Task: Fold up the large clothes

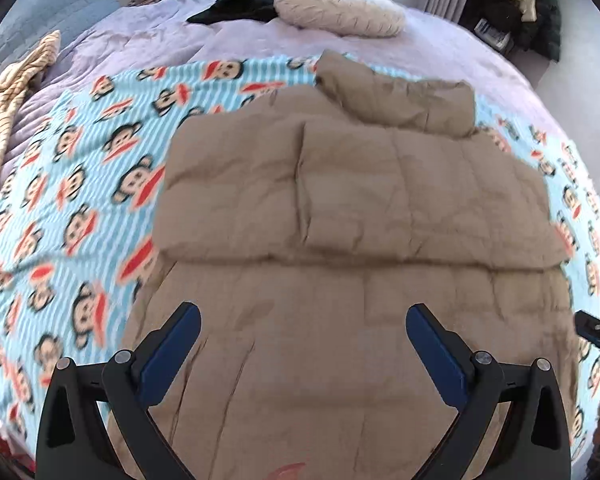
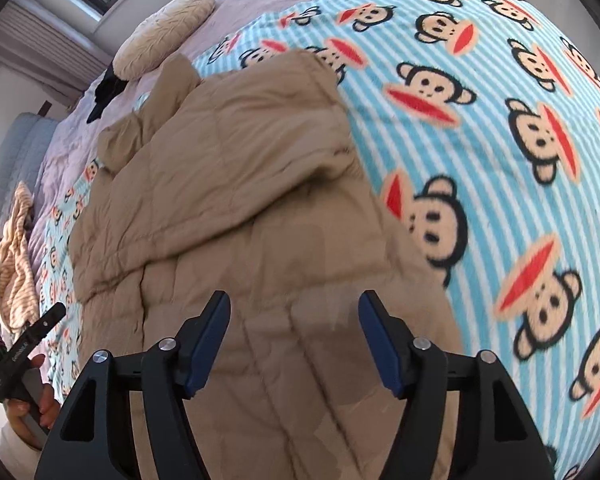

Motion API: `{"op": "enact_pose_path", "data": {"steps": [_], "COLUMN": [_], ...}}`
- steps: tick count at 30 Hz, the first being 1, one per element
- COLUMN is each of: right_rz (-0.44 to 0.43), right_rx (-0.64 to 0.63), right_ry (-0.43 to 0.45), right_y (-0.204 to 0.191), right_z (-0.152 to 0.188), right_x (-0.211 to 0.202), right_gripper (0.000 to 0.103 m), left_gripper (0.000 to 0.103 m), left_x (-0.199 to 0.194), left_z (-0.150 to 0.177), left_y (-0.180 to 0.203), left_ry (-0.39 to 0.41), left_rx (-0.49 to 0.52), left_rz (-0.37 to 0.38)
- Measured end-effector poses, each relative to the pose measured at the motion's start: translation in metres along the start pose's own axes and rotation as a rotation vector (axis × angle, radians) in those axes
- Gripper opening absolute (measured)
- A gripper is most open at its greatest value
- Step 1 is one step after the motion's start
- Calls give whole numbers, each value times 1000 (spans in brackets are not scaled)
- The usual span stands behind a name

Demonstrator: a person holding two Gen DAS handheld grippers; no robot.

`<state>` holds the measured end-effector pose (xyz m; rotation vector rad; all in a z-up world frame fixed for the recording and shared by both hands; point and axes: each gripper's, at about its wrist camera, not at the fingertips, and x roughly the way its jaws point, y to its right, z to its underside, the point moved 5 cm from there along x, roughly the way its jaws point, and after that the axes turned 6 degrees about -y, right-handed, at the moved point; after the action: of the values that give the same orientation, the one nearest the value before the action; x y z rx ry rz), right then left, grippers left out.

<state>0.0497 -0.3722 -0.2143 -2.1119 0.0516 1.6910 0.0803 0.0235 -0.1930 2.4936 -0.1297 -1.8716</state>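
A tan quilted puffer coat (image 1: 356, 208) lies flat on the monkey-print blanket (image 1: 80, 168), its sleeves folded across the body and its hood (image 1: 396, 96) at the far end. My left gripper (image 1: 303, 322) is open and empty, hovering over the coat's near hem. In the right wrist view the same coat (image 2: 228, 184) runs away to the upper left. My right gripper (image 2: 295, 312) is open and empty above the coat's lower right part. The left gripper's handle and the hand holding it (image 2: 24, 360) show at the left edge there.
The blanket covers a lilac bedspread (image 1: 148, 36). A white pillow (image 1: 340, 8) and a black garment (image 1: 240, 4) lie at the far end. A striped beige garment (image 1: 8, 92) lies far left. A pile of clothes (image 1: 512, 4) stands off the bed, far right.
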Motion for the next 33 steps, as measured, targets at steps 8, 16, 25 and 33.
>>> {"op": "enact_pose_path", "data": {"steps": [8,16,25,33], "right_rz": [-42,-59,-36,-147], "right_rx": [-3,55,128,209], "right_ry": [-38,-72,-56,-140], "right_y": [-11,-13,-23,-36], "right_z": [38,74,119,166], "right_x": [-5,-16,-33,-33], "right_gripper": [84,96,103,103], "left_gripper": [103,103,103,103], "left_x": [-17,-38,-58,-79], "left_z": [49,87,129,158], "left_y": [2,-13,-43,-64], "left_ry": [-68,-129,-161,-145], "left_rx": [15,18,20,42], "left_rz": [-30,-21,-23,-5]}}
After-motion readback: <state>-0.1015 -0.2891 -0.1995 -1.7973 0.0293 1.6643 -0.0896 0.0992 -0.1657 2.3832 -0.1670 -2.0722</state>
